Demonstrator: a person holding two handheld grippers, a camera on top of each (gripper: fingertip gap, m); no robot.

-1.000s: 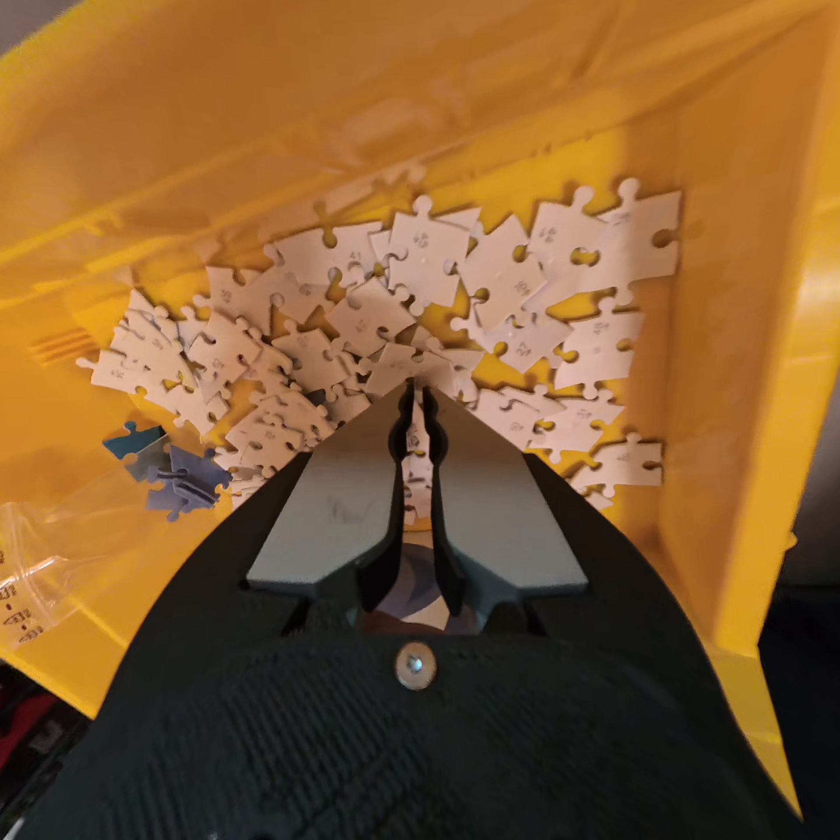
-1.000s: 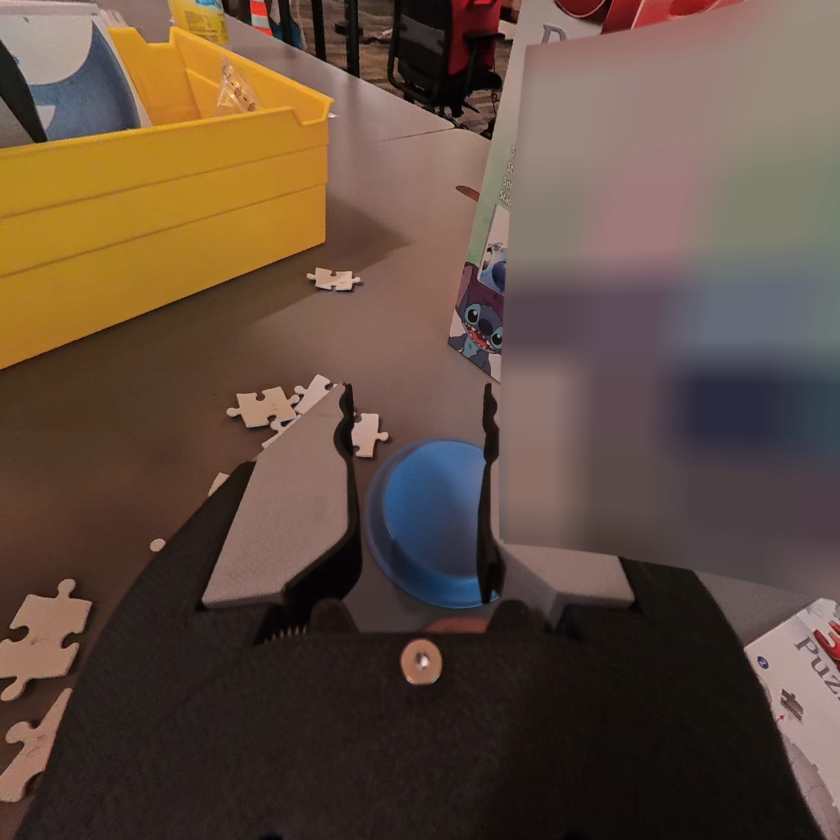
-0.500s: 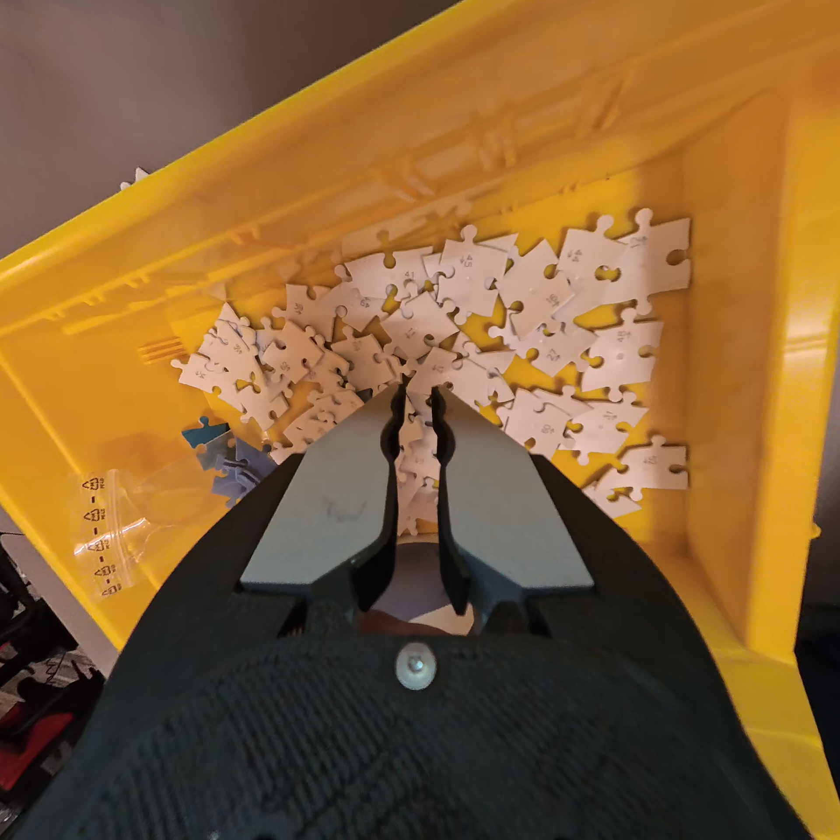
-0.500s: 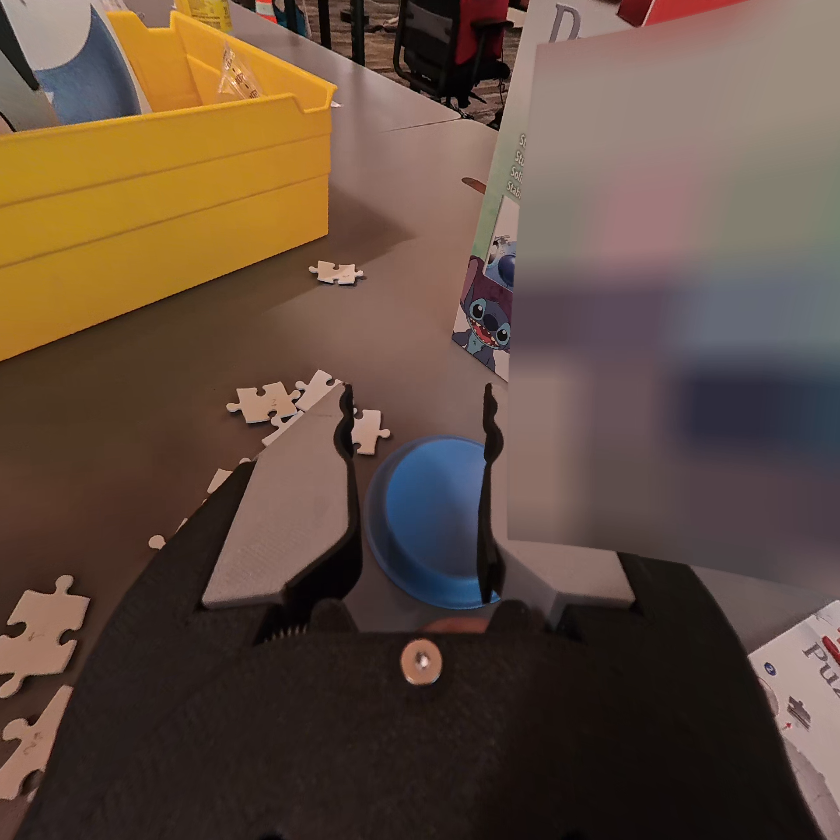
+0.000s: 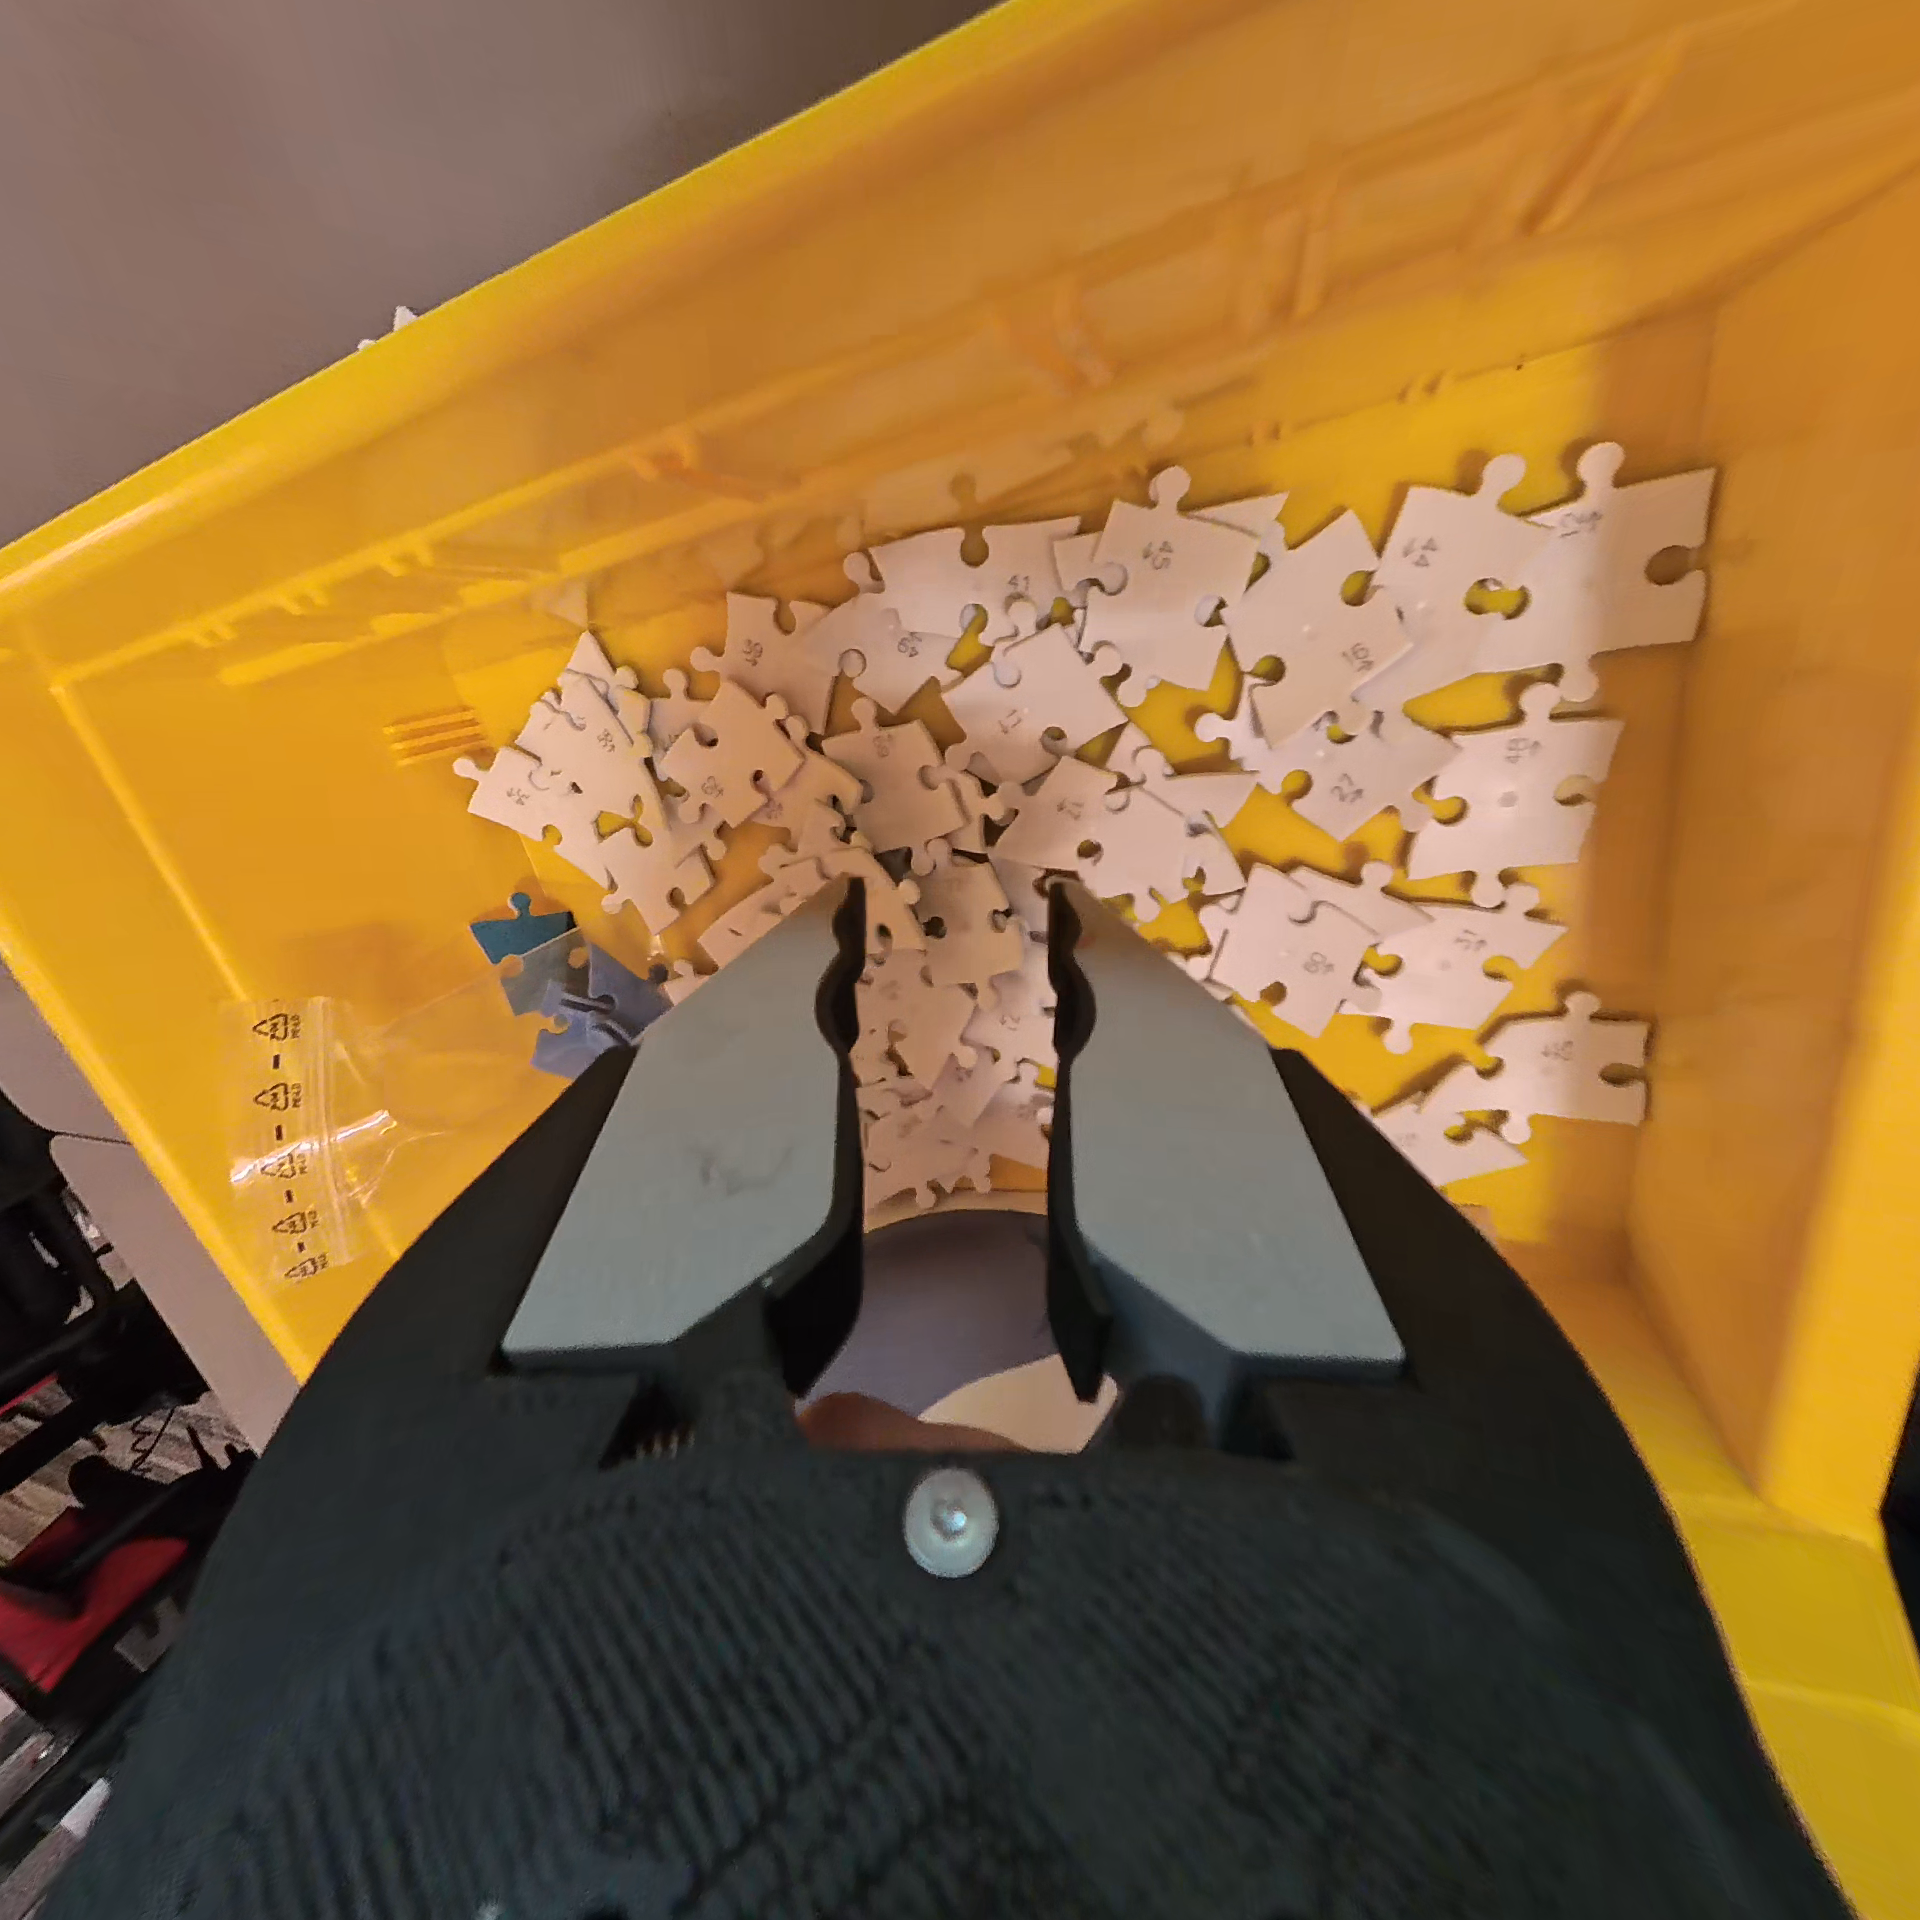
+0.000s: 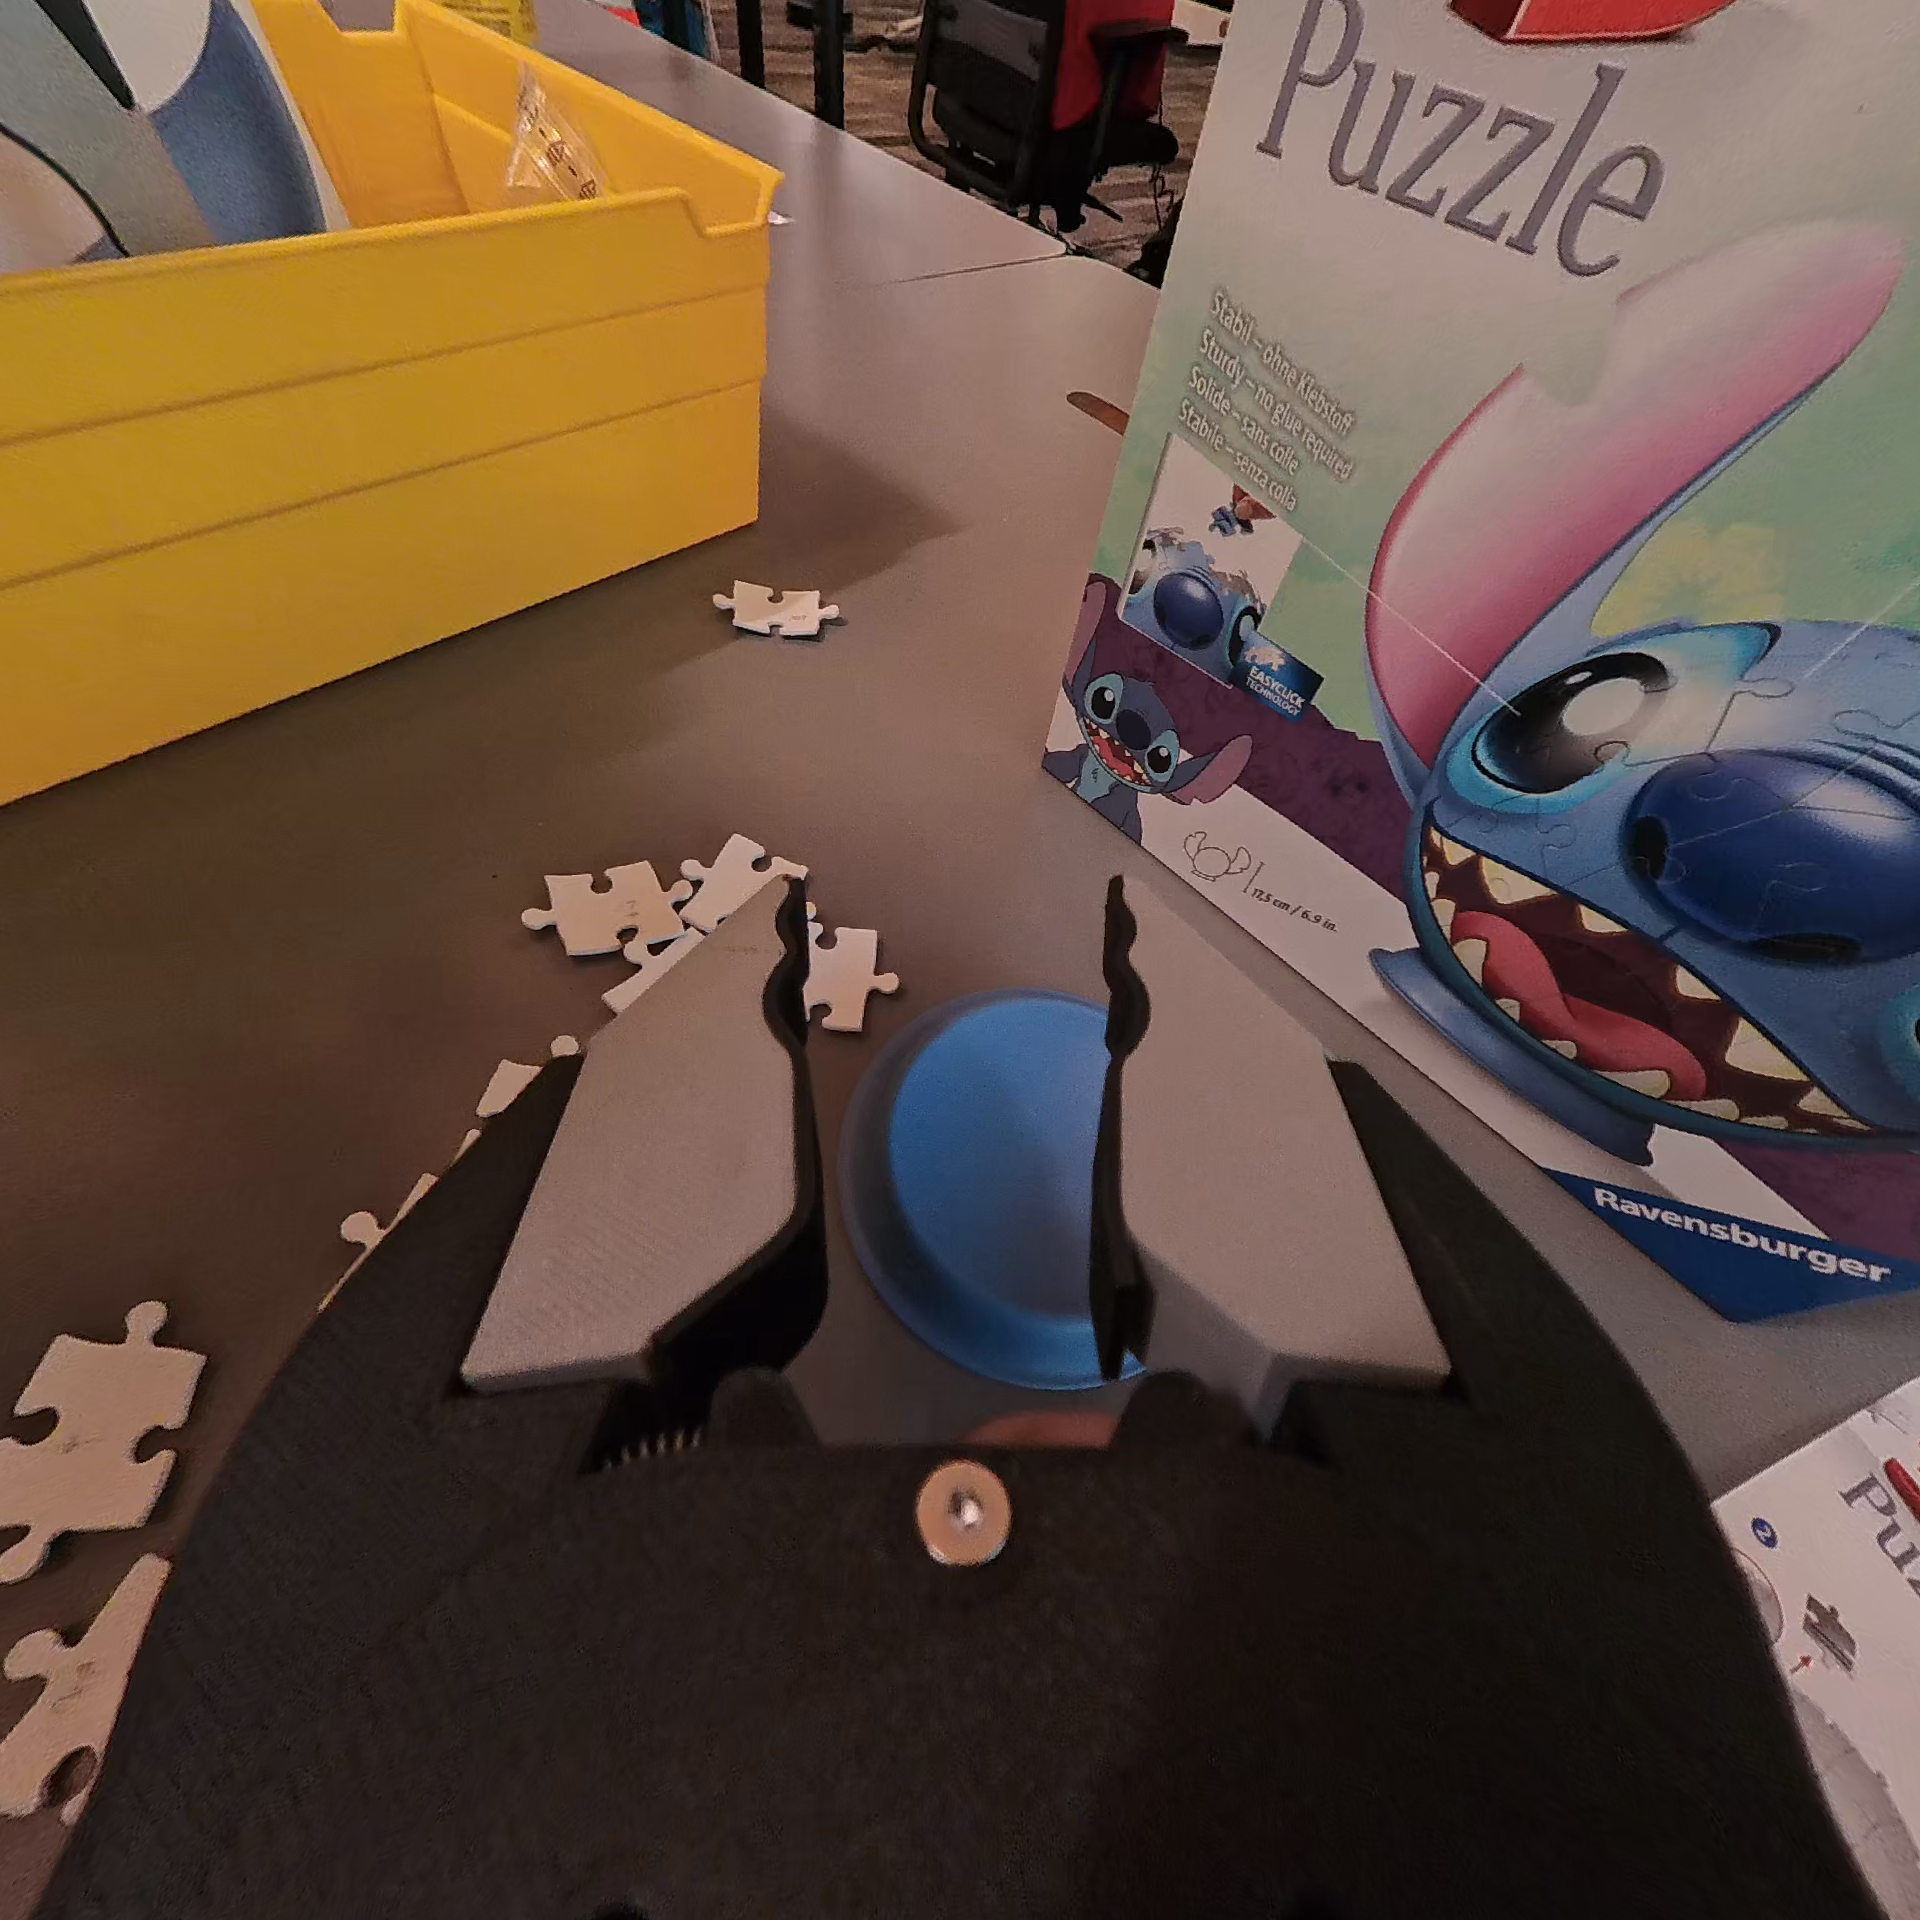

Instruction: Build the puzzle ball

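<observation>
My left gripper is open, with a medium gap between the jaws, and hovers empty over a pile of white-backed puzzle pieces in a yellow bin. A curved blue, grey and white shell shows under the fingers, mostly hidden. My right gripper is open and empty above a round blue stand on the grey table. The bin stands at the left in the right wrist view, with the blue and grey shell in it.
Loose white pieces lie on the table left of the right gripper, by the bin and at the near left. A puzzle box stands at the right. A leaflet lies at the near right. The bin also holds blue pieces and a clear bag. My right fingertips sit around 25 cm from my left ones.
My left gripper has opened from nearly shut and drawn back up from the pile, so more of the bin shows. The right gripper has hardly moved.
</observation>
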